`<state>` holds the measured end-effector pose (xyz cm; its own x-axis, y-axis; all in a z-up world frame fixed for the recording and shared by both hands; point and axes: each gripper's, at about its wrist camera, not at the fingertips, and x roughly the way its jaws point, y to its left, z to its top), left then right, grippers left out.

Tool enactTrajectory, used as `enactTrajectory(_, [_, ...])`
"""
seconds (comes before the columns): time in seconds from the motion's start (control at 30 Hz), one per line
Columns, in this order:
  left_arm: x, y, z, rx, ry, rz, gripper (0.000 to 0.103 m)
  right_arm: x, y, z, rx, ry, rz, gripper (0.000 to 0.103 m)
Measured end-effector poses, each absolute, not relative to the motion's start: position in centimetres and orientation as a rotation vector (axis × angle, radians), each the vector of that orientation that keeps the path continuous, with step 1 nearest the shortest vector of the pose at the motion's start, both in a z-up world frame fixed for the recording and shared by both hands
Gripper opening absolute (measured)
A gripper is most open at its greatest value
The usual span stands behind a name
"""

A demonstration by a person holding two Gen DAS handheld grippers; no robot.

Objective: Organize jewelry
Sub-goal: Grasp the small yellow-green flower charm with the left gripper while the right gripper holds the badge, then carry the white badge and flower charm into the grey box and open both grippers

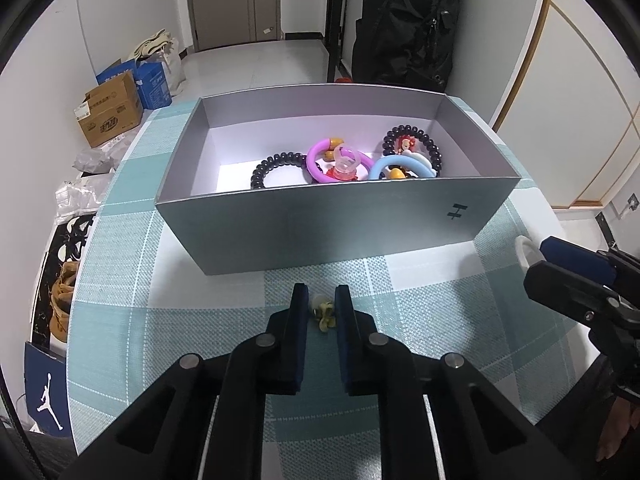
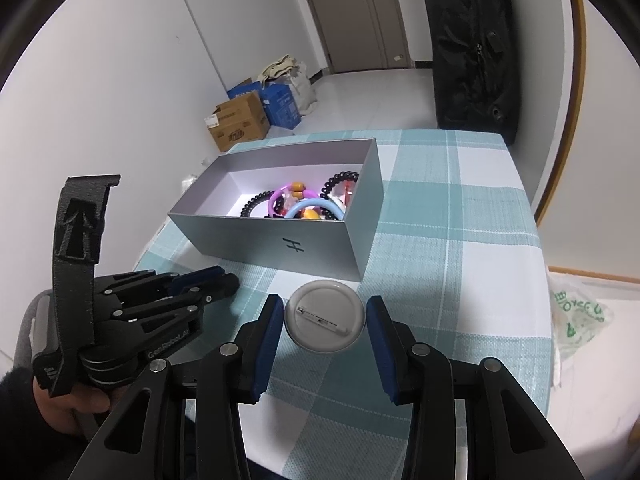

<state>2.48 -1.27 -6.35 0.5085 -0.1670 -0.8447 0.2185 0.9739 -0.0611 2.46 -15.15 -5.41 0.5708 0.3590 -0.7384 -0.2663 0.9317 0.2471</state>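
Observation:
A small yellowish trinket (image 1: 322, 313) lies on the checked tablecloth (image 1: 420, 300), and my left gripper (image 1: 322, 300) is shut on it just in front of the grey box (image 1: 320, 232). The box holds black bead bracelets (image 1: 276, 164), a purple ring (image 1: 316, 160) and a blue ring (image 1: 400, 164). In the right wrist view, my right gripper (image 2: 323, 301) is shut on a round white badge (image 2: 325, 320), pin side up, near the box's (image 2: 280, 240) front right corner. The left gripper (image 2: 224, 276) shows at the left there. The right gripper (image 1: 560, 256) reaches in at the left wrist view's right edge.
Cardboard and blue boxes (image 1: 112, 112) stand on the floor beyond the table's left edge, with shoes (image 1: 64, 300) nearer. A black bag (image 1: 408, 20) hangs behind the table. A plastic bag (image 2: 580, 320) lies on the floor off the table's right edge.

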Motion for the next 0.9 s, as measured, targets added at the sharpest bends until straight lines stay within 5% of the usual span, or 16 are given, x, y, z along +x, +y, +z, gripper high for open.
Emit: enactTrajectory(0.9, [0.9, 1.4, -2.8, -0.069, 0.901, -0.271, 0.009, 1.6, -13.1, -4.7, 0.071, 0.871, 0.409, 0.042])
